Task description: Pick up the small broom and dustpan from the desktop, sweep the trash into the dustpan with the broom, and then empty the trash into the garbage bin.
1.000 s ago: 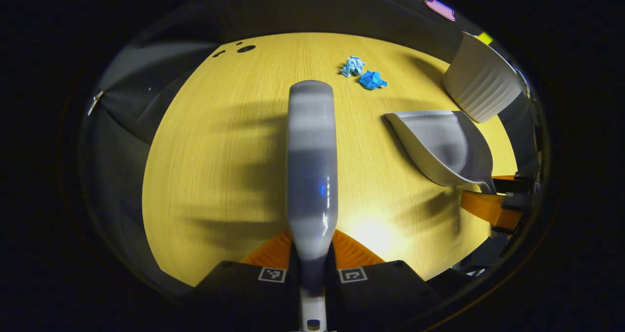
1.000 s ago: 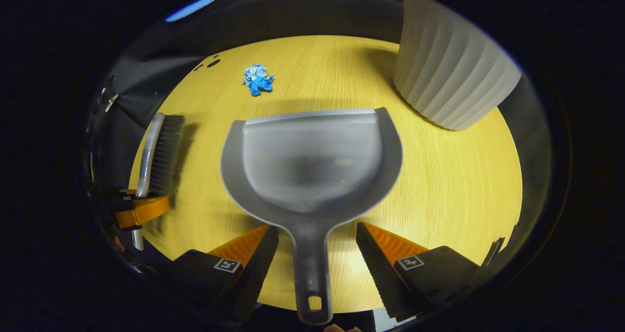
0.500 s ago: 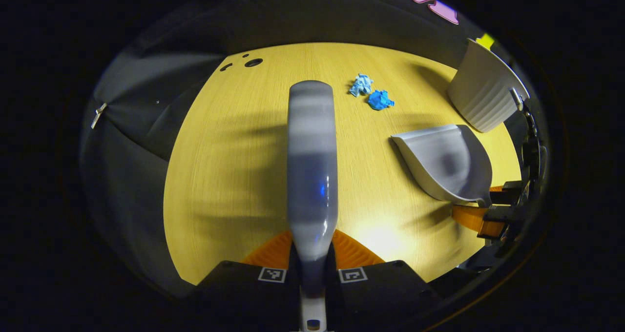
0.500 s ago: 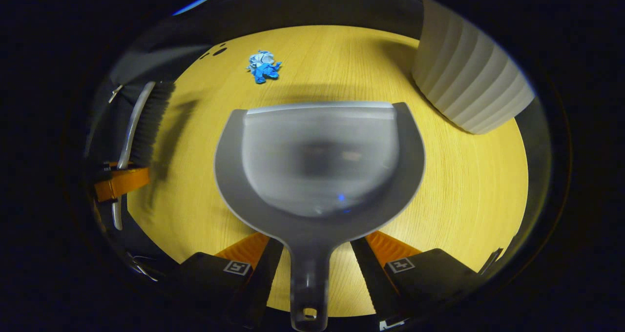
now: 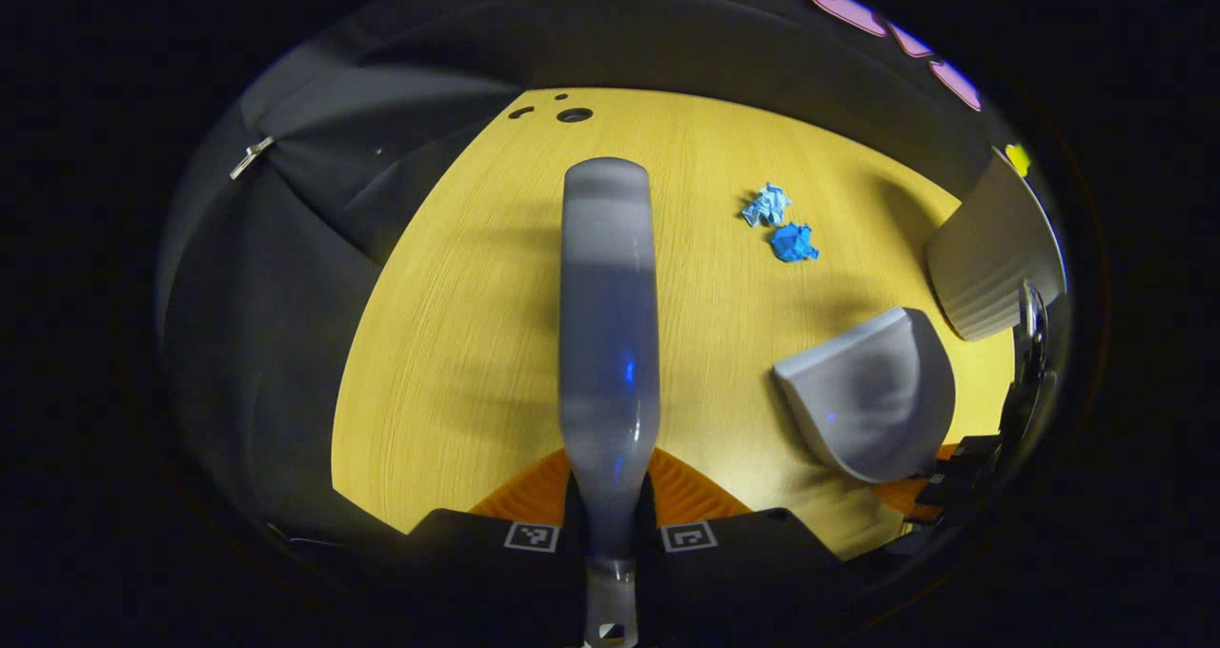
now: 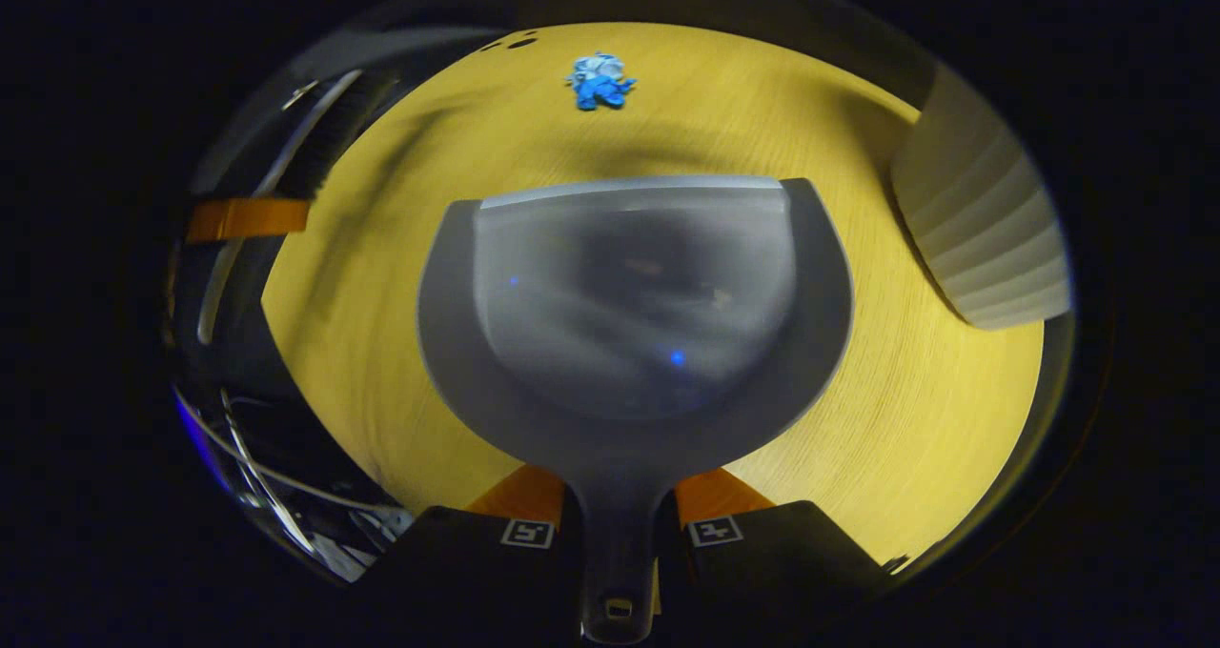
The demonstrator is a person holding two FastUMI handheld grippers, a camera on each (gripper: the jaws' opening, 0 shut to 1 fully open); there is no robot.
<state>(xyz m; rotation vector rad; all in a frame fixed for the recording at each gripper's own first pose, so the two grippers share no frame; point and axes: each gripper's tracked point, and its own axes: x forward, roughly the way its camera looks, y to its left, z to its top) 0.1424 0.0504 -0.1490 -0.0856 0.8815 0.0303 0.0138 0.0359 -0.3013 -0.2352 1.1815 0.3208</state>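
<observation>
Left gripper view: broom (image 5: 608, 324) clamped between both fingers of the left gripper (image 5: 610, 510), reaching forward over the desktop (image 5: 457, 343). Two trash wads (image 5: 780, 224) on the desktop ahead and to the right, just beside each other. Dustpan (image 5: 872, 395) nearer on the right, in the right gripper (image 5: 939, 496) at the edge. Garbage bin (image 5: 996, 257) behind the dustpan, far right.

Right gripper view: dustpan (image 6: 634, 314) straight ahead, handle gripped between the fingers of the right gripper (image 6: 620, 529). Trash wads (image 6: 599, 81) well beyond its front lip. Garbage bin (image 6: 982, 229) right of the dustpan. Broom (image 6: 319, 138) far left, held in the left gripper (image 6: 248, 217).
</observation>
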